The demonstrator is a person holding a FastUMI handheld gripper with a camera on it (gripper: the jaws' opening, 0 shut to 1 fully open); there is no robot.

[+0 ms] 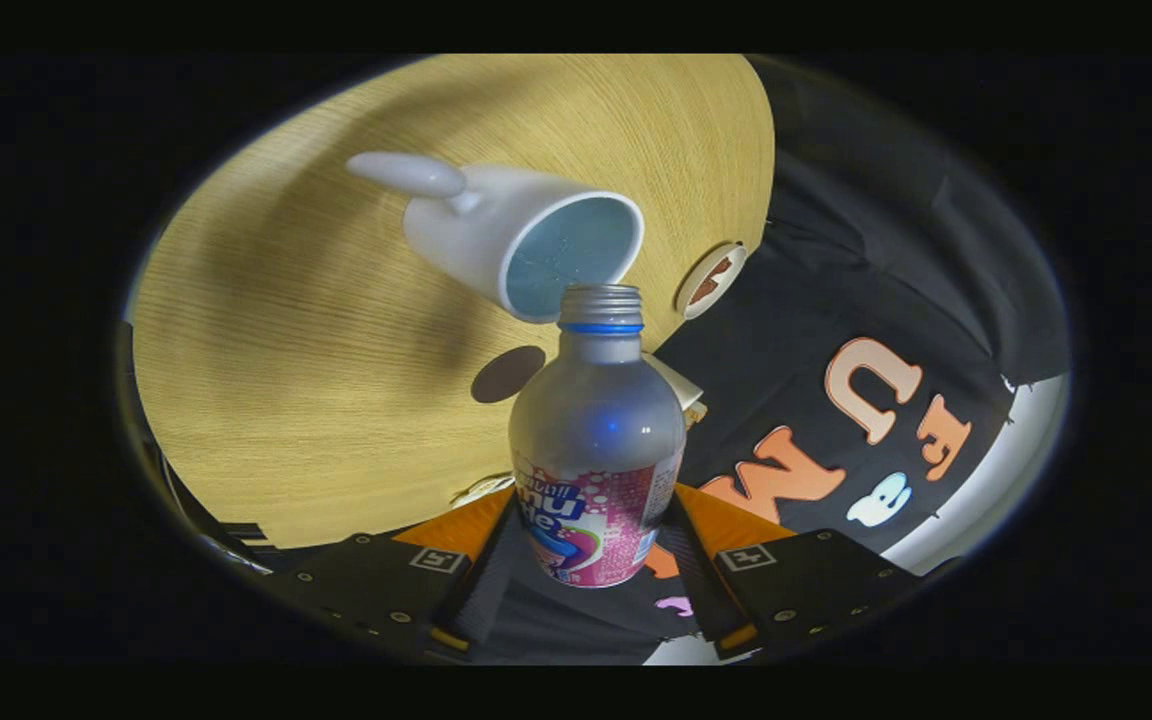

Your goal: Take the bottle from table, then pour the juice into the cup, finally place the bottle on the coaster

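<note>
Now we're in the pouring step, by the look of it. Going left to right: the wooden table [336, 330] appears rolled over, so the tool [591, 545] is tipped hard to one side. The white cup [511, 235], handle pointing away to the left, stands well in from the table's edge, pale blue inside; whether any juice is in it yet, I can't tell. A dark round coaster [507, 374] lies on the table beside the cup, nearer the tool. Then the bottle [596, 440], clamped between both fingers at its labelled lower half, cap off, open mouth right at the cup's rim. It's silvery metal with a blue ring under the neck and a pink printed band; no stream shows at the mouth. Further right, a second round disc [711, 280] sits at the table's edge. Next move, I'd judge: hold the mouth over the cup, finish tipping, then bring the bottle upright and carry it to the coaster.
</note>
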